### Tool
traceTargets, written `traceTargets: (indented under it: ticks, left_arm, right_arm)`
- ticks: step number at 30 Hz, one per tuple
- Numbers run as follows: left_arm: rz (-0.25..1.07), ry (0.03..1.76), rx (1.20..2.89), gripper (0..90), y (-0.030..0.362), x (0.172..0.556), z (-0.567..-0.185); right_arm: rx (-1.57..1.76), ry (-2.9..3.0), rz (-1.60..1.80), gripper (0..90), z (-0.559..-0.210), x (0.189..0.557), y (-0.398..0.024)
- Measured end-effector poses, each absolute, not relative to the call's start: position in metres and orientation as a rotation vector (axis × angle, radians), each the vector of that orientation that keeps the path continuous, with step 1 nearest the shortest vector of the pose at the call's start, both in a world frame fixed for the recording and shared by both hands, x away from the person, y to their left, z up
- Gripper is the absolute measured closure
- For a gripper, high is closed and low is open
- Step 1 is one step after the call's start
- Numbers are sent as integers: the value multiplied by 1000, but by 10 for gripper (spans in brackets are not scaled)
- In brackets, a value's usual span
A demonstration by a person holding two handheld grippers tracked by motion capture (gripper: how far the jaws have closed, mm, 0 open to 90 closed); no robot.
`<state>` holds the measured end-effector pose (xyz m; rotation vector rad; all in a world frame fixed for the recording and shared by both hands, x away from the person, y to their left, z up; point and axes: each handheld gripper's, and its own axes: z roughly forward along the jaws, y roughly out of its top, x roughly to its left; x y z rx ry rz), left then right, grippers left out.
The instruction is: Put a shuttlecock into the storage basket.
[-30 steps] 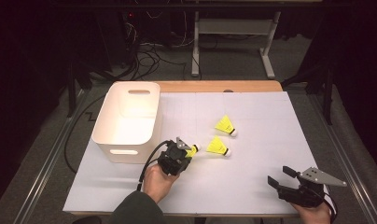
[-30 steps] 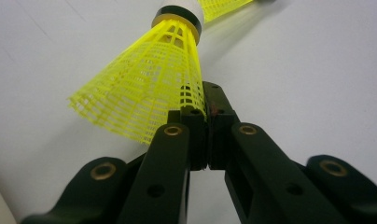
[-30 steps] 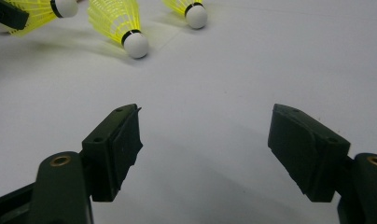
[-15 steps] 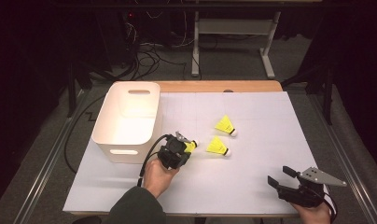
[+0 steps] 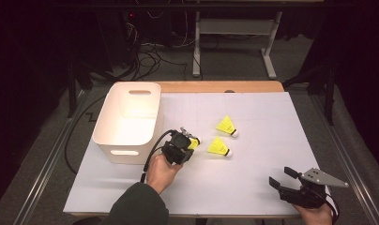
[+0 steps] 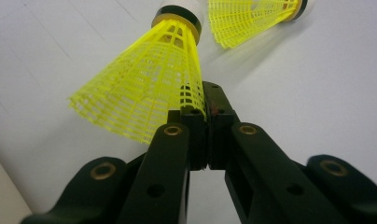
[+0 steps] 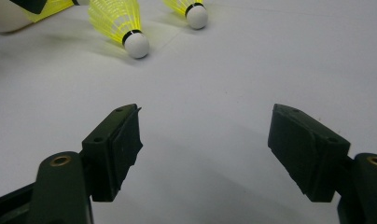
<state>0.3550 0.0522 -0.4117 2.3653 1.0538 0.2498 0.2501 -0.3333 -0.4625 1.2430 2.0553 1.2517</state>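
My left gripper (image 5: 186, 140) is shut on the skirt rim of a yellow shuttlecock (image 5: 193, 142), just right of the white bin. In the left gripper view the closed jaws (image 6: 206, 100) pinch the mesh edge of this shuttlecock (image 6: 144, 88), whose cork points away from me. Two more yellow shuttlecocks (image 5: 225, 125) (image 5: 219, 147) lie on the white table to its right; one of them (image 6: 252, 16) lies just beyond the held one. My right gripper (image 5: 281, 177) rests open at the near right edge, nothing between its jaws (image 7: 205, 140). Ahead of it lie the two loose shuttlecocks (image 7: 119, 23) (image 7: 189, 9).
A white plastic bin (image 5: 126, 119) with handle slots stands at the left of the table (image 5: 272, 122). Behind the table are a wooden strip, metal frame legs and cables on the dark floor.
My left gripper, with the shuttlecock in it, has shifted slightly away from the person, toward the bin's right side. The right gripper has stayed still.
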Motion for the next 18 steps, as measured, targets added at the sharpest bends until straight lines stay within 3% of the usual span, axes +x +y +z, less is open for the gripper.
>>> traceTargets:
  ticks: [18]
  left_arm:
    - [306, 1088, 2371, 886, 53, 366, -404]
  right_arm:
    - [1244, 2056, 1251, 259, -463, 250, -334]
